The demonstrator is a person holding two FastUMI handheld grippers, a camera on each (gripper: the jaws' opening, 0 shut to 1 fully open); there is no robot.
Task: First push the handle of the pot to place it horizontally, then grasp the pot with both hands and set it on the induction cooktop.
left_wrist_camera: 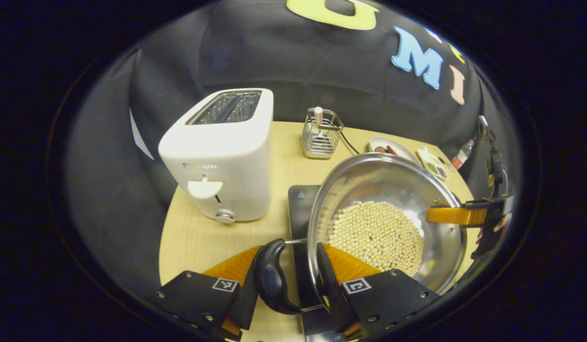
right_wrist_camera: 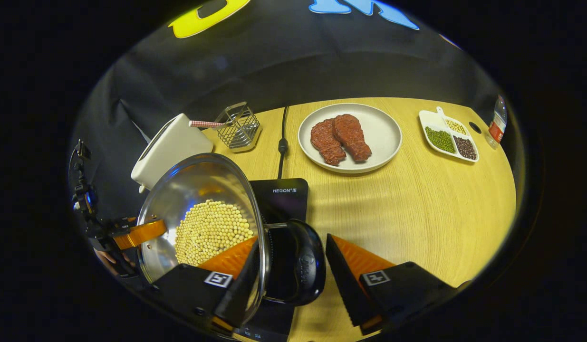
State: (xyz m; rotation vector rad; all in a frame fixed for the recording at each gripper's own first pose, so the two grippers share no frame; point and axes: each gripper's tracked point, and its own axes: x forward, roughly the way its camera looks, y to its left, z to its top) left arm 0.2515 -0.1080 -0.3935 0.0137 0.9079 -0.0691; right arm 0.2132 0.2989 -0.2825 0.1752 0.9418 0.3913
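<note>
Left gripper: I see fingers spread around pot handle, pot over induction cooktop; toaster alongside.
Right gripper: spread astride the other handle; plate bears meat.
Pot contents: pale beans.

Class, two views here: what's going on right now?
A person has a tool at each black loop handle of a shiny round steel pot of pale beans. The left tool straddles one handle and rim; the right tool straddles the other, one finger off it. The pot is over the black induction cooktop.
</note>
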